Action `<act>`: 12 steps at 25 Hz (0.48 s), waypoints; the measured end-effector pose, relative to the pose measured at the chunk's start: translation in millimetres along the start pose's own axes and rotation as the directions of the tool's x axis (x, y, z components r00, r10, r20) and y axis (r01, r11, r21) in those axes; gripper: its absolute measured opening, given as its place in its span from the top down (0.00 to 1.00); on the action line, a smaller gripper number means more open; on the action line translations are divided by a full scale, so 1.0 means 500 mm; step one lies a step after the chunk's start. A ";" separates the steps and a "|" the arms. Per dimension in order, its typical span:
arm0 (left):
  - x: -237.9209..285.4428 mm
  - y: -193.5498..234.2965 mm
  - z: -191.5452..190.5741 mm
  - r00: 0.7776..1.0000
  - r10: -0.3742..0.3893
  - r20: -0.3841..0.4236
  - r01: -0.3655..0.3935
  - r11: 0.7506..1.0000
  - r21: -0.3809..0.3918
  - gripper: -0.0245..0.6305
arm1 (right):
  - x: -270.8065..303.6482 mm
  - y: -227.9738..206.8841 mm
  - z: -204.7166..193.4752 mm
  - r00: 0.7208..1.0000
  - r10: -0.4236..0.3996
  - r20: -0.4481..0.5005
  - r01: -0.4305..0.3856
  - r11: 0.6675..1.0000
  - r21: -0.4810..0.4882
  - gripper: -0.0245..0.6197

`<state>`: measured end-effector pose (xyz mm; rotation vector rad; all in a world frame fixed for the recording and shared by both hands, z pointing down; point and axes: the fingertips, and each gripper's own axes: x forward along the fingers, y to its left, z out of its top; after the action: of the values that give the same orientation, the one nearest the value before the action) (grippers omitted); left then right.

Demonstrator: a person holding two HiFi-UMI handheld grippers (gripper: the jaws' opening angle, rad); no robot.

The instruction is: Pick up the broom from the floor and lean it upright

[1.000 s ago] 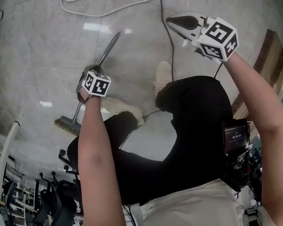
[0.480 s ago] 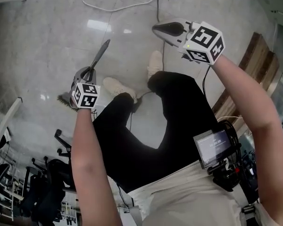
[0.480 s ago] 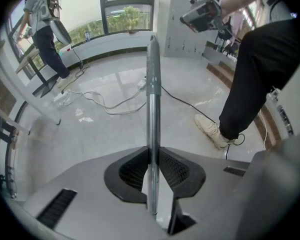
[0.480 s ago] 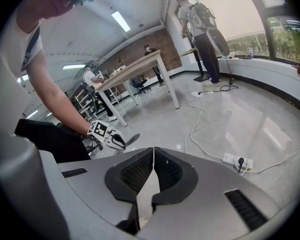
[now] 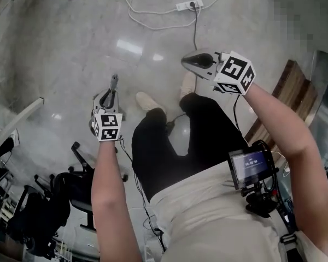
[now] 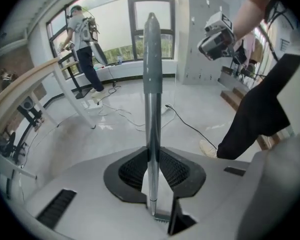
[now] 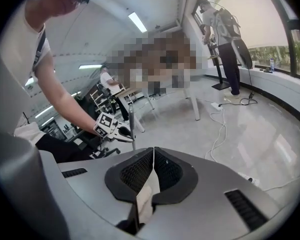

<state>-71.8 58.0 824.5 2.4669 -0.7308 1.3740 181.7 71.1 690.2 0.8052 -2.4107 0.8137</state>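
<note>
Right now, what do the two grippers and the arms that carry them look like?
Both the left gripper and the right gripper have smooth grey shells and black, mesh-textured fingers. Each carries a white cube printed with black square markers. The forearms are bare.

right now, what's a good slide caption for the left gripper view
Left tongs clamped on the metal broom handle, which runs straight up the frame against the bright windows.

Bright daylight; glare on floor (image 5: 130,47); fisheye-warped edges
</note>
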 end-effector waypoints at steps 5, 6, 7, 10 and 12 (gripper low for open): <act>-0.113 0.083 -0.023 0.993 0.108 0.047 -0.099 0.980 -0.170 0.85 | -0.023 0.032 0.103 1.000 -0.021 0.009 0.021 1.000 -0.017 0.93; -0.137 0.100 -0.026 0.989 0.137 0.061 -0.121 0.969 -0.213 0.85 | -0.026 0.042 0.128 1.000 -0.024 0.009 0.024 0.999 -0.029 0.93; -0.163 0.117 -0.031 0.984 0.165 0.074 -0.141 0.956 -0.257 0.85 | -0.027 0.054 0.152 1.000 -0.025 0.009 0.025 0.999 -0.038 0.93; -0.245 0.161 -0.065 0.968 0.234 0.092 -0.183 0.906 -0.382 0.85 | -0.015 0.111 0.204 1.000 -0.010 -0.007 0.010 0.998 -0.058 0.93; -0.287 0.185 -0.083 0.958 0.272 0.094 -0.199 0.862 -0.466 0.85 | -0.004 0.134 0.237 1.000 0.000 -0.021 -0.002 0.997 -0.079 0.93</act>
<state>-213.4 41.5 721.5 2.1734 -1.2673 0.9375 111.3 37.6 578.6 0.7611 -2.4088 0.7193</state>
